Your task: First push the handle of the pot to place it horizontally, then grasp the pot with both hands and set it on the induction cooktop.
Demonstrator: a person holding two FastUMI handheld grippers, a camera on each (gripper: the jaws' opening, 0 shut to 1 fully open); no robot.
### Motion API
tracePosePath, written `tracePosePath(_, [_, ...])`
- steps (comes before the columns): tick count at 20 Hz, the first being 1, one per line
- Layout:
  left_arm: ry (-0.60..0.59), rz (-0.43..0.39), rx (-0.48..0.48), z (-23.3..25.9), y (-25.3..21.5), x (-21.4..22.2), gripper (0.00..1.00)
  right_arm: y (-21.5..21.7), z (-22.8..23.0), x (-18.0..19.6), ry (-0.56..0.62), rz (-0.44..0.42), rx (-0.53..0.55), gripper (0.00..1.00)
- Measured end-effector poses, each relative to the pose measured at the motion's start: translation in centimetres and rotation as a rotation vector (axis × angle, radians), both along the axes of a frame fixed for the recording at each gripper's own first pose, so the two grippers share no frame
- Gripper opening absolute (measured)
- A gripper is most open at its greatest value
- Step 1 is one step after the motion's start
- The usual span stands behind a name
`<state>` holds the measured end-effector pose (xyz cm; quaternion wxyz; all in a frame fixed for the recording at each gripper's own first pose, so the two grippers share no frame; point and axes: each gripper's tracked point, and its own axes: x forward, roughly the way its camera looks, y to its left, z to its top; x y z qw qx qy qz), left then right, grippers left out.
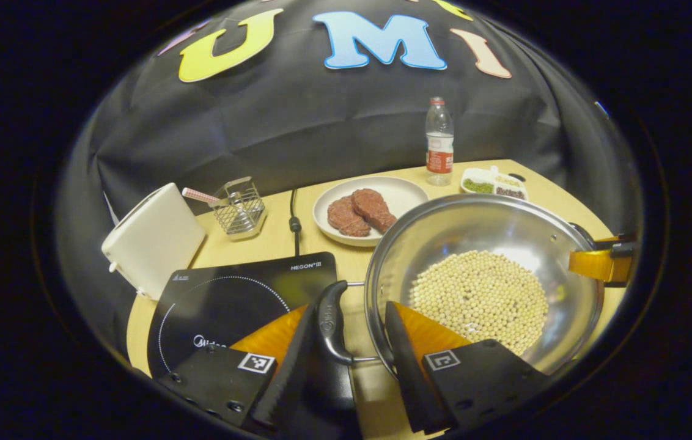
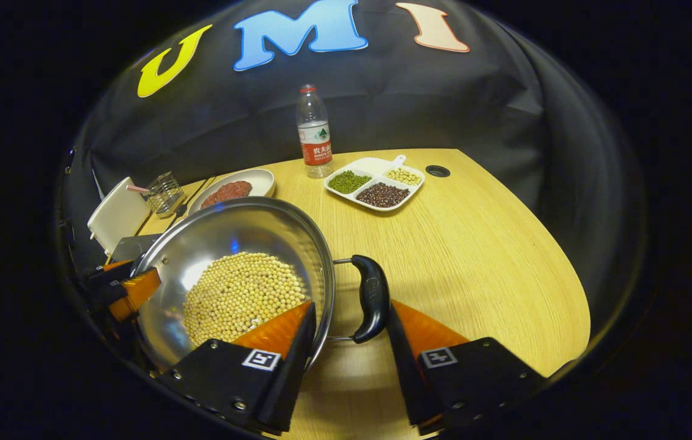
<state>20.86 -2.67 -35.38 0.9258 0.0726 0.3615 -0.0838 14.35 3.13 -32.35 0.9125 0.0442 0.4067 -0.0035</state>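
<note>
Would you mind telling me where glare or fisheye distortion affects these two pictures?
Left gripper view: a bright glare patch on the inner wall of the steel pot of pale beans, and the tan wooden table edge bows. Right gripper view: a glare patch low on the pot's left wall; the handle casts a shadow on the table.

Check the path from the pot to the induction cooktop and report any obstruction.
Nothing visible blocks it. The induction cooktop lies right beside the pot, on its left-handle side, and its glass top looks bare. The plate and wire basket sit farther back.
</note>
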Motion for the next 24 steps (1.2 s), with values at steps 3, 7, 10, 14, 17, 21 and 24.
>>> tracePosePath(3, [-0.003,0.024,-0.007,0.0,-0.1,0.1,0.73,0.1,0.0,0.0,0.004,-0.017,0.010,0.64])
tracePosePath(7, [-0.002,0.062,-0.065,0.3,-0.3,-0.1,0.61,0.1,0.0,0.3,0.023,0.000,-0.006,0.47])
tracePosePath(10, [-0.001,0.084,-0.100,0.5,-0.5,-0.4,0.60,-0.3,0.1,0.2,0.027,0.024,-0.030,0.47])
tracePosePath(14, [0.000,0.111,-0.128,1.2,-1.8,-1.4,0.56,-1.6,1.1,0.0,0.009,0.036,-0.039,0.47])
tracePosePath(17, [-0.046,0.128,-0.133,3.0,-2.4,-1.5,0.60,-2.3,2.5,0.2,-0.026,0.052,-0.037,0.47])
tracePosePath(21, [-0.074,0.160,-0.125,5.6,-2.5,-2.5,0.55,-2.7,4.1,0.2,-0.054,0.077,-0.017,0.47])
tracePosePath(24, [-0.097,0.186,-0.119,6.9,-1.7,-3.2,0.60,-2.0,4.9,-0.3,-0.054,0.097,-0.013,0.47])
